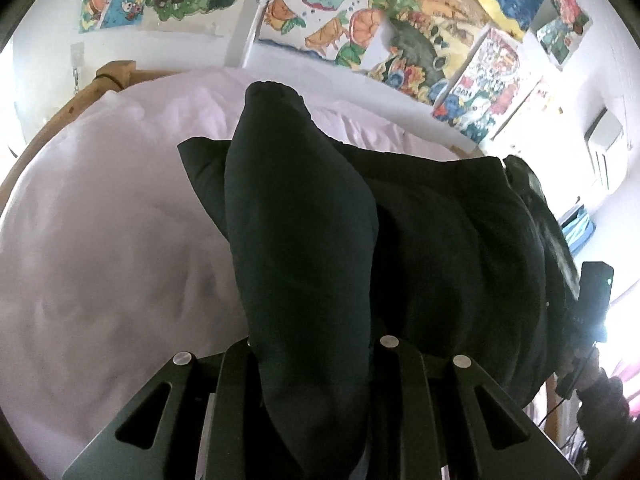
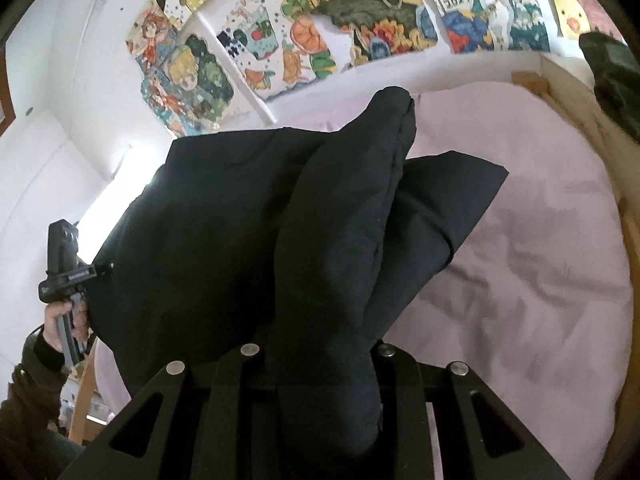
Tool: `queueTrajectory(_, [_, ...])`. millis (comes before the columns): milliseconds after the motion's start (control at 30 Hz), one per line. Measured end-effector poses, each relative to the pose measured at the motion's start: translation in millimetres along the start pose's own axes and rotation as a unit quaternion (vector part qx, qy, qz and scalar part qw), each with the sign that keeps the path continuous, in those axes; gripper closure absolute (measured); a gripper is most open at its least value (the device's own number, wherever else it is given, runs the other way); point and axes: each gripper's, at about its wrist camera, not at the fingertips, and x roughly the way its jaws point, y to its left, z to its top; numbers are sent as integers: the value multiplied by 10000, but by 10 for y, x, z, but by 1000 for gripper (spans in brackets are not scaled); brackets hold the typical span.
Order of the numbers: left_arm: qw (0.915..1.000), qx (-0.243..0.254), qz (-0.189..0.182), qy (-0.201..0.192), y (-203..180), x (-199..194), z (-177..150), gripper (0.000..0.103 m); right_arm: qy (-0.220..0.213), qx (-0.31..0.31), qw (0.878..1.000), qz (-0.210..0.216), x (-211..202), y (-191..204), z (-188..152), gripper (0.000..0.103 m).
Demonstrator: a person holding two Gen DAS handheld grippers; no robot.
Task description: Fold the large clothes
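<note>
A large black garment (image 1: pixel 440 248) hangs stretched between my two grippers above a bed with a pale pink sheet (image 1: pixel 100 220). My left gripper (image 1: pixel 312 364) is shut on a bunched corner of it, and the cloth bulges up over the jaws. My right gripper (image 2: pixel 320 364) is shut on the other bunched corner of the black garment (image 2: pixel 208 232). The fingertips of both are hidden by cloth. The right gripper shows at the right edge of the left wrist view (image 1: pixel 592 296); the left one shows at the left edge of the right wrist view (image 2: pixel 64 264).
The bed has a wooden frame (image 1: pixel 80 96), also in the right wrist view (image 2: pixel 576 92). Colourful drawings (image 1: pixel 360 24) cover the white wall behind it. An air conditioner (image 1: pixel 604 148) hangs at the right. The pink sheet (image 2: pixel 540 260) lies rumpled below the garment.
</note>
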Motion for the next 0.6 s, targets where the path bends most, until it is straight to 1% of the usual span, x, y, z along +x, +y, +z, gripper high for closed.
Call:
queueTrajectory(33, [10000,-31,11,66,26,44,-24,85,62,64,10000,-25,37,-49,-41,81])
queueTrajectory(100, [9991,-344,-22,237,128,189,-110,85,246,134,9995,-168,170,-118,-102,81])
queueTrajectory(167, [9982,-547,-53,254,231,264,-172,85,363,193,9987,-312,256,-178,-152,79])
queueTrajectory(267, [9970,-700,6,318,375,340,-183,78,402,250,9977,-479,289,-220,-145,74])
queueTrajectory(300, [9964,-731,77,431,423,373,-184,71,441,218,9971,-585,296,-217,-143,71])
queueTrajectory(333, [9957,-747,153,524,450,394,-176,61,495,197,9961,-699,305,-211,-141,67])
queueTrajectory(367, [9944,-766,284,670,479,427,-179,55,564,209,9948,-825,311,-204,-136,64])
queueTrajectory(400, [9925,-782,460,820,500,462,-197,44,615,245,9934,-935,310,-200,-132,61])
queueTrajectory(433, [9915,-789,563,867,508,470,-207,37,640,255,9927,-994,308,-188,-133,60])
queueTrajectory(467, [9907,-796,691,862,510,466,-225,35,663,222,9913,-1114,298,-161,-129,60])
queueTrajectory(567, [9897,-680,995,775,455,420,-264,27,698,112,9876,-1403,292,-82,-155,54])
queueTrajectory(600, [9889,-586,1142,750,412,394,-277,24,686,98,9862,-1505,297,-58,-169,50])
